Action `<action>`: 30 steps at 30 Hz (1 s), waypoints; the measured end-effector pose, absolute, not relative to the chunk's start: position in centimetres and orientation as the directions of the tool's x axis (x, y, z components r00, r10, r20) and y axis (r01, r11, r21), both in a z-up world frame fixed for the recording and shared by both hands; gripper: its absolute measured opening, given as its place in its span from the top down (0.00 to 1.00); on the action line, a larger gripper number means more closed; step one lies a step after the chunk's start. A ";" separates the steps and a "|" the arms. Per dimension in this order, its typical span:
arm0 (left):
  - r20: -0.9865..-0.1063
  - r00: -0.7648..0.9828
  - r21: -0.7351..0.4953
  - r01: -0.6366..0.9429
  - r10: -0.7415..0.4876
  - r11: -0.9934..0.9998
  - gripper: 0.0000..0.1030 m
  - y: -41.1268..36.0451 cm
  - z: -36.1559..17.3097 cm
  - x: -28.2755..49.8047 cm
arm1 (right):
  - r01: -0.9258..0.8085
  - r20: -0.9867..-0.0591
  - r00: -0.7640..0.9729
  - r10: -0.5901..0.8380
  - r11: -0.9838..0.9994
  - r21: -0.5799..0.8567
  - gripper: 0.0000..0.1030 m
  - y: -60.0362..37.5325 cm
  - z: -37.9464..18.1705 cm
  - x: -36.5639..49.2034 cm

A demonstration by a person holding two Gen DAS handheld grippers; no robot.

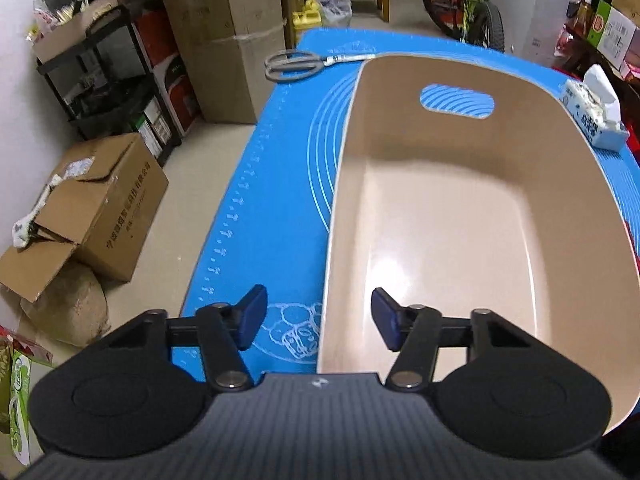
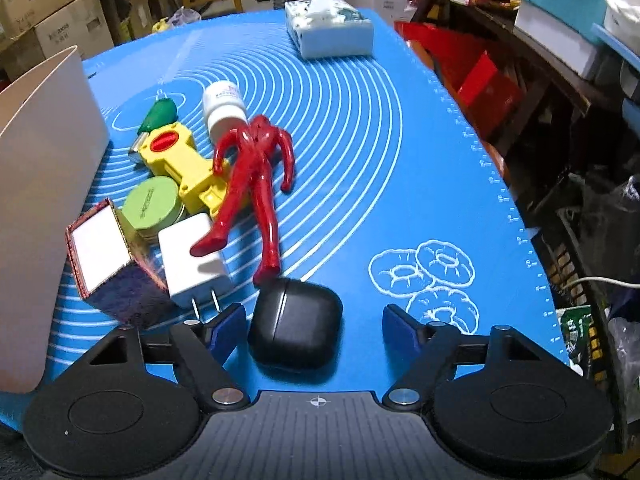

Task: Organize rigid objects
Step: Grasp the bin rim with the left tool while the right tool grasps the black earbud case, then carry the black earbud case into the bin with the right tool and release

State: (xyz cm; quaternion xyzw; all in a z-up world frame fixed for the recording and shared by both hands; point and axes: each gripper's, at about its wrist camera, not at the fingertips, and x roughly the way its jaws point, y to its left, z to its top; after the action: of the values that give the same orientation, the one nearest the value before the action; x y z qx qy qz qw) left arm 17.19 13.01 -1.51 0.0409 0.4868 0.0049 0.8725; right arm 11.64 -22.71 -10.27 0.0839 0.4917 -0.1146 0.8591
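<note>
A beige plastic bin (image 1: 460, 216) stands empty on the blue mat (image 1: 280, 184); its wall also shows in the right wrist view (image 2: 44, 200). My left gripper (image 1: 318, 322) is open above the bin's near rim. My right gripper (image 2: 314, 330) is open around a black earbud case (image 2: 296, 326), which lies on the mat between the fingers. Beyond it lie a red figurine (image 2: 252, 184), a white charger plug (image 2: 192, 260), a small mirrored box (image 2: 108, 264), a green round tin (image 2: 152, 206), a yellow toy (image 2: 180, 160), a white bottle (image 2: 224, 110) and a green piece (image 2: 160, 114).
Scissors (image 1: 300, 65) lie at the mat's far left corner. A tissue pack (image 2: 328, 30) sits at the far edge, also in the left wrist view (image 1: 592, 114). Cardboard boxes (image 1: 96, 208), shelves and a bicycle (image 1: 468, 4) surround the table. Cluttered shelving (image 2: 560, 80) stands to the right.
</note>
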 end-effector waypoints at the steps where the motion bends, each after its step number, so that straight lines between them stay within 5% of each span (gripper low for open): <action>1: -0.855 0.517 0.077 0.035 0.048 0.996 0.53 13.1 -1.7 17.3 | 0.276 -0.867 0.484 -0.116 0.961 0.026 0.27 -22.6 -10.3 11.8; 5: -0.870 0.488 0.095 0.038 0.064 0.995 0.72 13.1 -2.2 17.7 | 0.269 -0.871 0.478 -0.116 0.963 0.020 0.33 -22.2 -10.2 12.0; 13: -0.888 0.455 0.107 0.053 0.072 0.993 0.87 12.1 -2.2 18.0 | 0.260 -0.865 0.490 -0.109 0.965 0.027 0.50 -22.1 -9.8 12.2; 30: -0.883 0.463 0.087 0.006 0.074 0.996 0.87 12.2 -2.1 18.0 | 0.283 -0.824 0.561 -0.080 0.954 0.100 0.51 -23.4 -8.6 11.2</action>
State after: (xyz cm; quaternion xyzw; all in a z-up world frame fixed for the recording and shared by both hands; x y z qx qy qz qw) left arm 17.98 12.23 -2.08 0.0387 0.5176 0.0197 0.8545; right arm 11.18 -23.38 -8.64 0.1110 0.4568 -0.1035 0.8765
